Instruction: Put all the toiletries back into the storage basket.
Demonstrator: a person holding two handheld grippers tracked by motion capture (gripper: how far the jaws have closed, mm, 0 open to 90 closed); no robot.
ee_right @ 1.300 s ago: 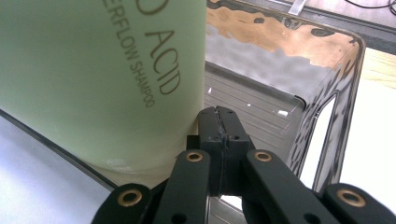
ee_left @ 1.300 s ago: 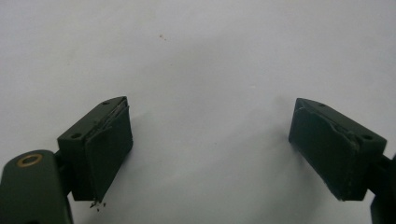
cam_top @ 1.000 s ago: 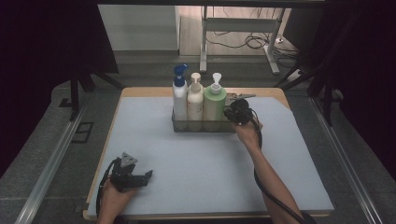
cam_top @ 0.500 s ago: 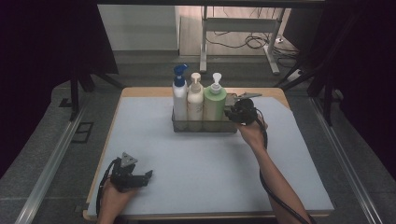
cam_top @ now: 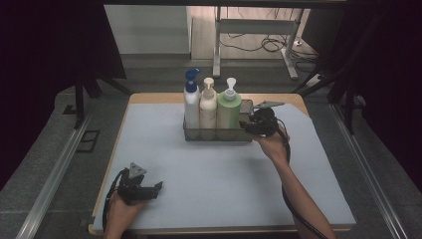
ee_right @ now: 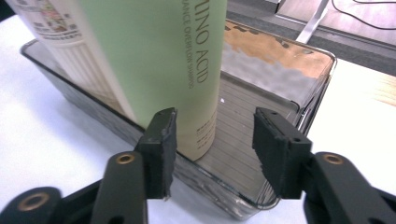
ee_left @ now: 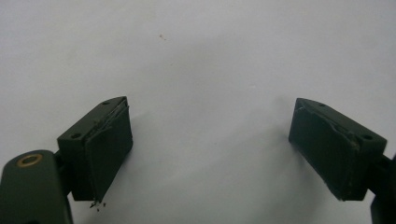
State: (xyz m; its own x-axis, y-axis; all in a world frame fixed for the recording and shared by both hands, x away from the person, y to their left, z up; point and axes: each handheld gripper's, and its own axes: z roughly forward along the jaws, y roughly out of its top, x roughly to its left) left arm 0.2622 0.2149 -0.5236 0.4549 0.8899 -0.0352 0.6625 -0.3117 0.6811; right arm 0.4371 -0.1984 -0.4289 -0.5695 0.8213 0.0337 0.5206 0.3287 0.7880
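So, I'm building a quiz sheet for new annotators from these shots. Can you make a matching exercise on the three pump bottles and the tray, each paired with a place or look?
Things:
1. blue-pump bottle
2. cream bottle
3. green bottle
4. tray

Descriptions:
A. clear-walled, holds the others
B. middle of the row
C. left end of the row in the high view
D. nearest the right gripper, whose jaws stand apart in front of it

Pairs: 1-C, 2-B, 3-D, 4-A
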